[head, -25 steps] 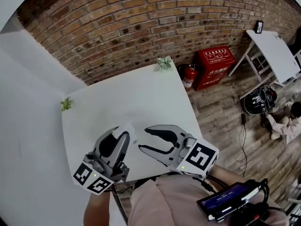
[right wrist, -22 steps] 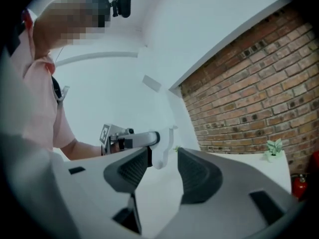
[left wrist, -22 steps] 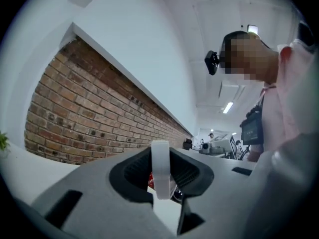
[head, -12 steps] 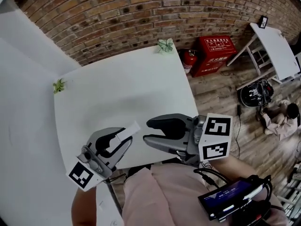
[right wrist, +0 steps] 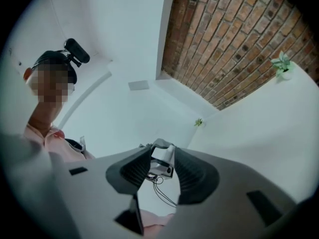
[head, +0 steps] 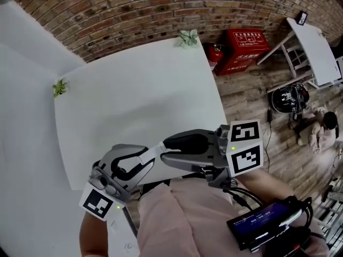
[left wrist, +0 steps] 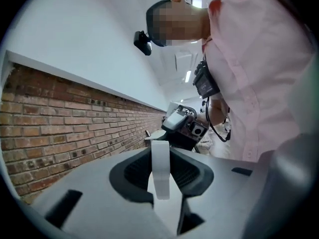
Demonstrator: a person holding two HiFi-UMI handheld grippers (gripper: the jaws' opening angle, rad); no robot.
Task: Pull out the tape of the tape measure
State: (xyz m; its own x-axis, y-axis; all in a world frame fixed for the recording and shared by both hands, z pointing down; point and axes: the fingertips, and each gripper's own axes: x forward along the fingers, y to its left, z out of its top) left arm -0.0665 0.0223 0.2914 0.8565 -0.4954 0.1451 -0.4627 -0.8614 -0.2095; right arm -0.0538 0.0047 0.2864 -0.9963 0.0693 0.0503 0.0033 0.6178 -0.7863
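Observation:
My left gripper (head: pixel 146 158), low at the table's near edge, is shut on a white tape measure whose white strip (head: pixel 155 150) sticks out to the right. In the left gripper view that strip (left wrist: pixel 160 171) stands upright between the dark pads (left wrist: pixel 133 171). My right gripper (head: pixel 165 150) faces the left one, tip to tip. Its jaws have just been closing, and the strip's end (right wrist: pixel 164 156) lies between its fingertips (right wrist: pixel 138 166). A narrow gap still shows beside the strip. The right gripper's body (left wrist: pixel 182 128) shows beyond the strip in the left gripper view.
The white table (head: pixel 134 90) carries small plants at its far corner (head: pixel 188 37) and left corner (head: pixel 59 87). On the wooden floor to the right are a red cabinet (head: pixel 244 44), a fire extinguisher (head: pixel 214 55), a folding table (head: pixel 316 52) and a seated person (head: pixel 321 127).
Both grippers have rolled and drawn nearer to my body. The right jaws have narrowed, and the white strip's end now lies between their tips instead of pointing free.

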